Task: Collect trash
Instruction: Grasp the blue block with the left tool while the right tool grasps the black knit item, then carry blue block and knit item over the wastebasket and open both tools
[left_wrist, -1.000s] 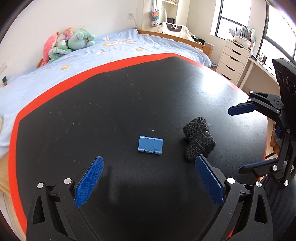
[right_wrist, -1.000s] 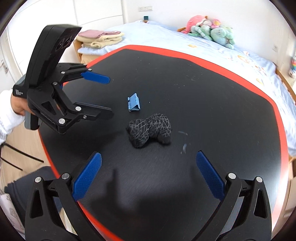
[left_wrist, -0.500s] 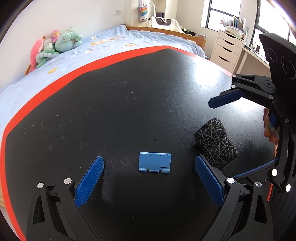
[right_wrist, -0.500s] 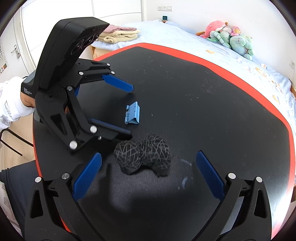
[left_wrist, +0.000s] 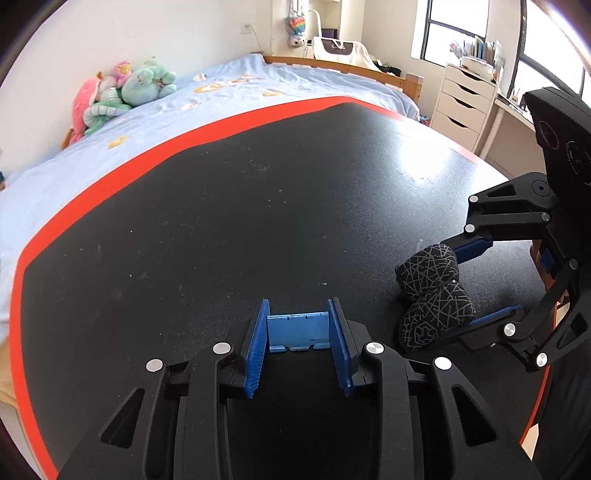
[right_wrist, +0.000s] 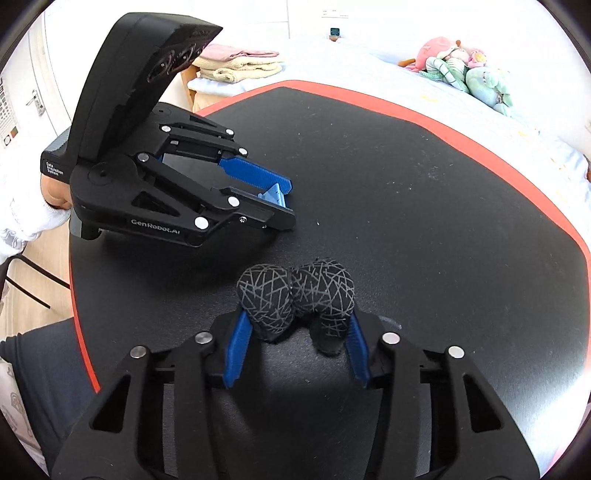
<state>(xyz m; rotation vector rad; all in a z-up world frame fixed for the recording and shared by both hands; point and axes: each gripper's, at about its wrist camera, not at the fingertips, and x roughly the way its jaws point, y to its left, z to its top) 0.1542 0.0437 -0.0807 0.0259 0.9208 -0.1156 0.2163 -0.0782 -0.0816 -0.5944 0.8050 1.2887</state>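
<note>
My left gripper (left_wrist: 298, 314) is shut on a small flat blue plastic piece (left_wrist: 297, 331) that rests on the black table (left_wrist: 221, 221). It also shows in the right wrist view (right_wrist: 286, 201), with the blue piece (right_wrist: 274, 194) between its pads. My right gripper (right_wrist: 295, 321) is shut on a black wad of cloth with thin white lines (right_wrist: 295, 295), squeezed into two lobes. In the left wrist view the wad (left_wrist: 432, 295) sits at the right, between the right gripper's fingers (left_wrist: 474, 247).
The black table has a red rim (left_wrist: 110, 177). Behind it lies a bed with a light blue cover (left_wrist: 166, 110) and plush toys (left_wrist: 118, 92). A white drawer unit (left_wrist: 465, 103) stands at the far right. Folded towels (right_wrist: 240, 64) lie past the table's left edge.
Both grippers have moved forward and down and closed. The left one has taken the blue piece, the right one has squeezed the black wad.
</note>
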